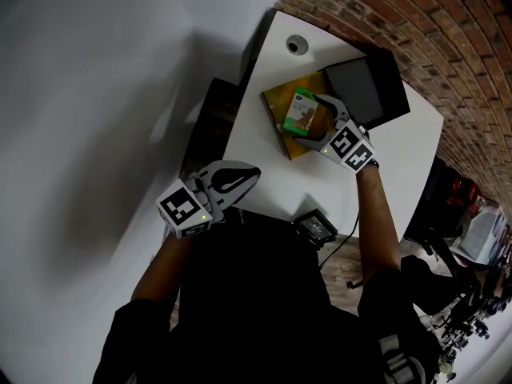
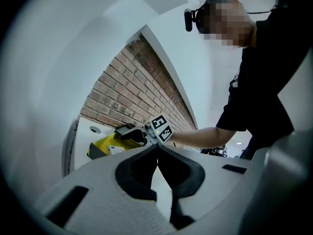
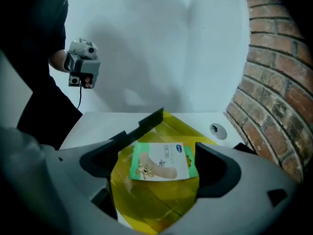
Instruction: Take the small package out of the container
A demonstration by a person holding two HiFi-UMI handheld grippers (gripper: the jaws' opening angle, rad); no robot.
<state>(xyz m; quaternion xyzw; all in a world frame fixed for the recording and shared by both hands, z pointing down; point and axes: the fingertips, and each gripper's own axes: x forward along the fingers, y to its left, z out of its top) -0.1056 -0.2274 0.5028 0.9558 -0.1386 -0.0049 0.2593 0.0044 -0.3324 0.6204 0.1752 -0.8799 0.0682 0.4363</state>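
**Reaching for the pouch: claw spread, no grip yet**

Step in hand: I am working the approach. I am holding my right gripper [image 3: 164,153] tilted down over the yellow container [image 3: 151,199], jaws spread about as wide as they go. The small package [image 3: 161,161] is lying between them, but neither pad is touching it. I am gripping nothing on this side.

Task's thing: the package is resting flat on the container's floor, toward its middle, printed face up. It is a thin green-and-white pouch.

My left gripper [image 2: 157,150] is idling well apart from the container, off past the near edge of the white table [image 1: 272,174]. Its jaw tips are meeting, with nothing between them.

Containers:
- Yellow container: open-topped and shallow, sitting on the table. I am seeing 1 pouch in it. A green edge is peeking from under the pouch's right side, and I cannot tell whether that is a 2nd pouch. The rest of the floor is showing bare yellow.
- Dark box [image 1: 368,86]: sitting just beside the container's far side. Only a flat grey face is showing inside, so I cannot tell what it holds.

Next move, as I am judging it: lowering until both pads are flanking the pouch's edges, then closing and lifting straight up out of the container. The pouch is thin and flat, so the pads may be sliding over it; getting 1 pad under an edge looks like the safer way.
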